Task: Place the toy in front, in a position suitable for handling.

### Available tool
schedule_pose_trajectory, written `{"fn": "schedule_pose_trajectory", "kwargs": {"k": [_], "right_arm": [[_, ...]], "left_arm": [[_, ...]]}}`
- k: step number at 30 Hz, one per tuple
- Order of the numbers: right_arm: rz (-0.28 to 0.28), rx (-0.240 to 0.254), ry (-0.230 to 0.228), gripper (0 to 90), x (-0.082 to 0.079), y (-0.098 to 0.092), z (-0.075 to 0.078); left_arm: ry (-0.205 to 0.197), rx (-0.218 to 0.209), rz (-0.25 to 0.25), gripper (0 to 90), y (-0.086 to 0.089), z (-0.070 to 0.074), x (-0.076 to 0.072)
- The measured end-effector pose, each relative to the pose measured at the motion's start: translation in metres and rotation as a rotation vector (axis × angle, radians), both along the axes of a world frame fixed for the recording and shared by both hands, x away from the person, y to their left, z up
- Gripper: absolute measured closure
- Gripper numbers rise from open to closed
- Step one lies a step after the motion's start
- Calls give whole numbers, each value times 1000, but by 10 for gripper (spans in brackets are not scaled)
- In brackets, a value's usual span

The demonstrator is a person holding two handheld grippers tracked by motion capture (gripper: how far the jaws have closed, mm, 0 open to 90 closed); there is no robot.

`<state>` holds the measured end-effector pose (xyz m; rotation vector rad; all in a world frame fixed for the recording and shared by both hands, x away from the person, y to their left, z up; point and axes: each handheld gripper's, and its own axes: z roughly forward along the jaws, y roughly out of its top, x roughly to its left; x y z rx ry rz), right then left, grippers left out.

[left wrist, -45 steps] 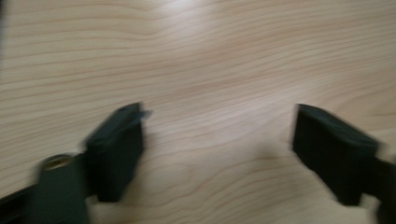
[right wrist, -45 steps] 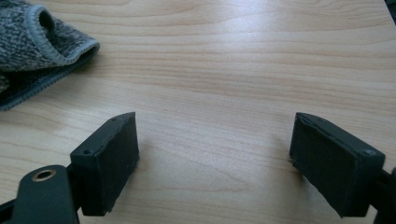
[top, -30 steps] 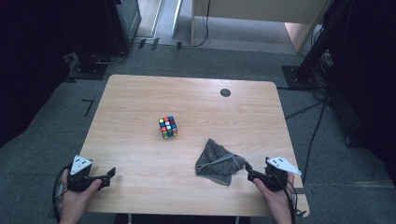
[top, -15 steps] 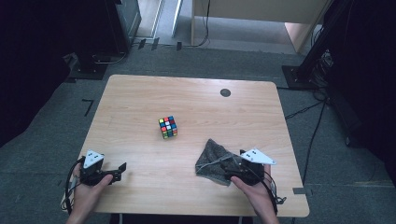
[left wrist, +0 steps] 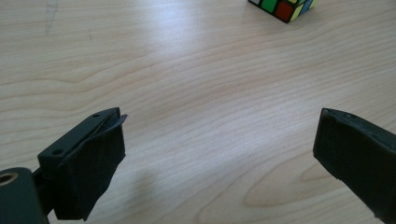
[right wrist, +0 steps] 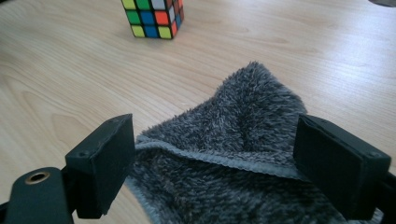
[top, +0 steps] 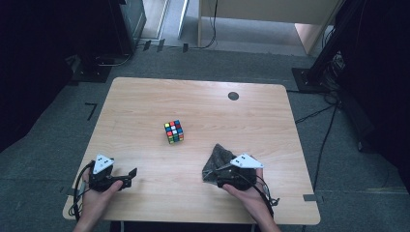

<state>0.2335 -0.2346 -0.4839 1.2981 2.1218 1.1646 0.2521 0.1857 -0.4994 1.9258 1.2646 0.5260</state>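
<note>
A scrambled colour cube (top: 174, 132) stands near the middle of the wooden table (top: 145, 101); it also sits at the top of the left gripper view (left wrist: 282, 7) and the right gripper view (right wrist: 154, 16). A crumpled grey fluffy cloth (top: 216, 158) lies to the cube's front right. My right gripper (top: 218, 174) is open, its jaws straddling the near edge of the cloth (right wrist: 243, 121) without closing on it. My left gripper (top: 129, 175) rests open near the front left edge, with bare wood between its jaws (left wrist: 224, 140).
A small black round mark (top: 233, 95) sits near the table's far edge. Cables (top: 319, 113) and dark stands (top: 309, 77) are on the grey floor to the right. The front table edge lies just under both hands.
My right gripper has moved left from the table's right edge onto the cloth. My left gripper has shifted rightward and slightly forward. Cube and cloth stay put.
</note>
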Motion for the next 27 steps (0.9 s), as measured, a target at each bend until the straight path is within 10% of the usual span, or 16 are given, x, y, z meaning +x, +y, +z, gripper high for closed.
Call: {"fn": "schedule_pose_trajectory", "kwargs": {"k": [27], "right_arm": [[-32,-126,28,430,-1,-5,-31]], "left_arm": [[-38,-16,-107,61,-72,5,67]]}}
